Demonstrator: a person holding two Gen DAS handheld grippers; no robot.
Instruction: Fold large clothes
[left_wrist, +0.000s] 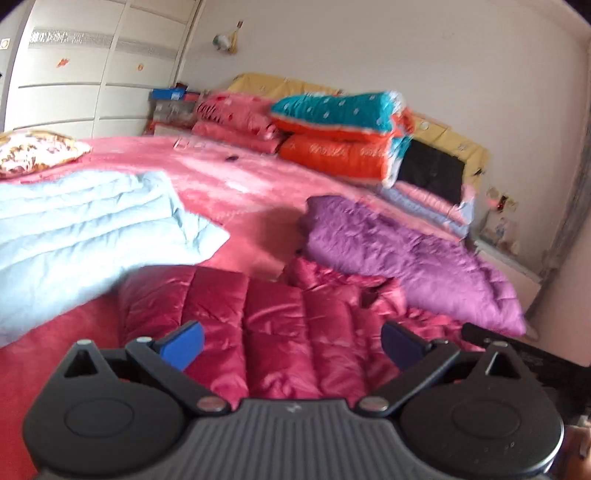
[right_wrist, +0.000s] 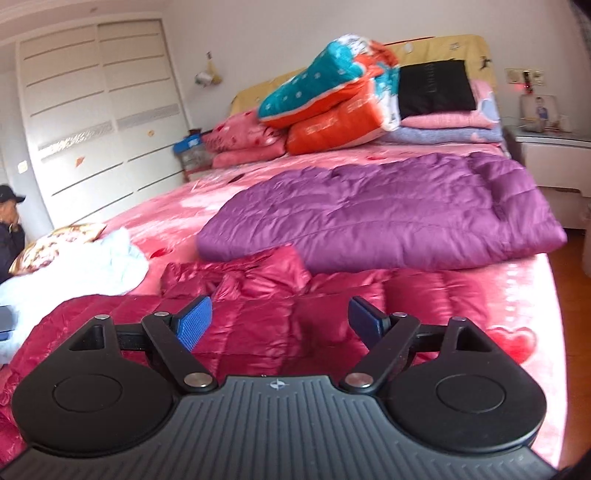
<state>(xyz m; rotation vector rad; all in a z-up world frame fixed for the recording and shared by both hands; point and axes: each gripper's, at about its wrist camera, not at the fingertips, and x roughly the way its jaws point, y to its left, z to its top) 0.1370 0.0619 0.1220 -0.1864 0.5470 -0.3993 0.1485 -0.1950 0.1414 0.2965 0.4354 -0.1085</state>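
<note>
With both the left gripper (left_wrist: 291, 341) and right gripper (right_wrist: 280, 319) spread wide and empty above the red down jacket (right_wrist: 295, 306), a fold looks complete; next, pick fresh edges to grasp

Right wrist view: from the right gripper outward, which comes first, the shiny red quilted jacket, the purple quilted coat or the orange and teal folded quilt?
1. Shiny red quilted jacket, directly under the open right gripper.
2. Purple quilted coat, mid-bed, beyond and slightly right.
3. Orange and teal folded quilt, stacked by the headboard.

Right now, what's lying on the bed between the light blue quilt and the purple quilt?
Bare pink bedspread between the light blue quilt and purple quilt; nearer, the red jacket. Left wrist view.
</note>
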